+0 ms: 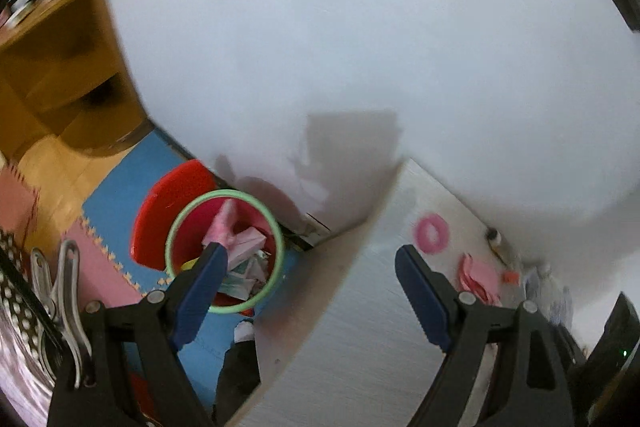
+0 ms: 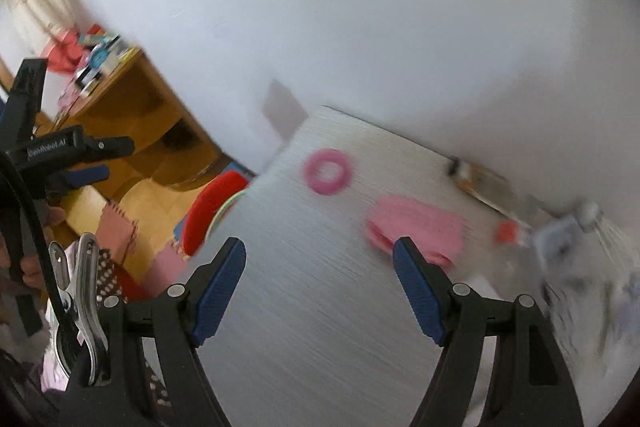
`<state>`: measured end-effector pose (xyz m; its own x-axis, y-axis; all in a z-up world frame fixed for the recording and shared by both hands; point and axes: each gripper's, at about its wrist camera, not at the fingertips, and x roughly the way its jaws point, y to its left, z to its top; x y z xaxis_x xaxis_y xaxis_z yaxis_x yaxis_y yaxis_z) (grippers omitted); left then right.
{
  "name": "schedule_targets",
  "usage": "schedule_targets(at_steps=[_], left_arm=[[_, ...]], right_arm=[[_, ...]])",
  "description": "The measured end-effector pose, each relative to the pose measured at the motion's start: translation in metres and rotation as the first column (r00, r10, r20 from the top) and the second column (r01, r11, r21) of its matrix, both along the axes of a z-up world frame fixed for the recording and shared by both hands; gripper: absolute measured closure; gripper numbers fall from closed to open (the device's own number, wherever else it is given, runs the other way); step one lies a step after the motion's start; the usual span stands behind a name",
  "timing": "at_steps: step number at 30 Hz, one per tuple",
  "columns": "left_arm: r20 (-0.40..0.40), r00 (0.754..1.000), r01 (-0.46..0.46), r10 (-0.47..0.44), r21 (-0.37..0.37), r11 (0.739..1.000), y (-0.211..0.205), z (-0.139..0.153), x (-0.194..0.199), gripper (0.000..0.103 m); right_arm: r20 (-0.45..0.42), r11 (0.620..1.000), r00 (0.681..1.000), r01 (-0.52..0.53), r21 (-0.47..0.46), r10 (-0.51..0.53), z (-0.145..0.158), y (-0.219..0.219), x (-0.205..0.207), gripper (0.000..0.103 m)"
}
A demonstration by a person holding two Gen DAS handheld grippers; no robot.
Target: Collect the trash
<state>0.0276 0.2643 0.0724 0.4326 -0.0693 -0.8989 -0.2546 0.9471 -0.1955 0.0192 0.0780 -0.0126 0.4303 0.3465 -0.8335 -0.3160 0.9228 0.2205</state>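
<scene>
Both my grippers gape wide over the table, holding nothing.
My left gripper [image 1: 312,263] and right gripper [image 2: 320,259] are empty; one red bin [image 1: 256,227] on the floor holds paper trash [image 1: 244,247]; one pink ring [image 2: 328,171] and one pink plate [image 2: 416,227] lie on the table [image 2: 312,307].

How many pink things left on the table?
2: a pink ring near the table's far corner, and a flat pink piece beside it, toward the blurred clutter, which may hide more.

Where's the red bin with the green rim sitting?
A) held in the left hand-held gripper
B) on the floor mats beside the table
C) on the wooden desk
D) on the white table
B: the red bin stands on the blue and pink floor mats, below the white table's edge, with paper scraps inside.
</scene>
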Motion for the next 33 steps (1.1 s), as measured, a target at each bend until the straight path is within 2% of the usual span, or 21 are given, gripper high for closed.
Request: schedule_targets(at_steps=[3,6,11,16,23,25,26,27,31,33], left_arm=[[-0.015,0.998,0.058,-0.058,0.004,0.998,-0.029,-0.008,0.011,0.014],[-0.024,0.995,0.1,-0.099,0.024,0.995,-0.058,-0.017,0.023,0.014],[-0.043,0.987,0.157,-0.155,0.06,0.986,-0.101,-0.047,0.054,0.014],[-0.057,0.982,0.181,-0.178,0.064,0.981,-0.123,-0.063,0.075,0.014],[-0.107,0.968,0.24,-0.227,0.124,0.963,-0.156,-0.092,0.091,0.014],[-0.122,0.964,0.253,-0.236,0.157,0.955,-0.16,-0.097,0.093,0.026],[-0.12,0.963,0.259,-0.24,0.178,0.949,-0.16,-0.097,0.092,0.044],[-0.118,0.963,0.262,-0.243,0.188,0.947,-0.159,-0.097,0.091,0.057],[-0.067,0.972,0.232,-0.224,0.164,0.959,-0.144,-0.087,0.085,0.058],[-0.051,0.979,0.205,-0.2,0.129,0.97,-0.13,-0.077,0.081,0.058]], right_arm=[[0.01,1.0,1.0,0.026,-0.017,-0.026,-0.004,-0.016,0.0,0.025],[0.008,0.997,0.997,0.074,0.023,-0.075,-0.005,-0.029,-0.002,0.025],[0.018,0.997,0.997,0.081,0.009,-0.081,-0.011,-0.042,-0.005,0.025],[-0.004,0.993,0.993,0.12,0.016,-0.12,-0.022,-0.059,0.003,0.025],[-0.01,0.993,0.994,0.11,0.033,-0.11,-0.026,-0.071,0.013,0.025],[-0.013,0.994,0.995,0.104,0.031,-0.103,-0.026,-0.071,0.014,0.025],[-0.013,0.995,0.995,0.098,0.026,-0.098,-0.026,-0.069,0.014,0.025],[-0.014,0.995,0.996,0.093,0.019,-0.093,-0.026,-0.066,0.015,0.025],[-0.009,0.997,0.997,0.07,0.009,-0.07,-0.026,-0.058,0.02,0.025],[-0.007,0.998,0.998,0.063,0.004,-0.063,-0.027,-0.052,0.024,0.025]])
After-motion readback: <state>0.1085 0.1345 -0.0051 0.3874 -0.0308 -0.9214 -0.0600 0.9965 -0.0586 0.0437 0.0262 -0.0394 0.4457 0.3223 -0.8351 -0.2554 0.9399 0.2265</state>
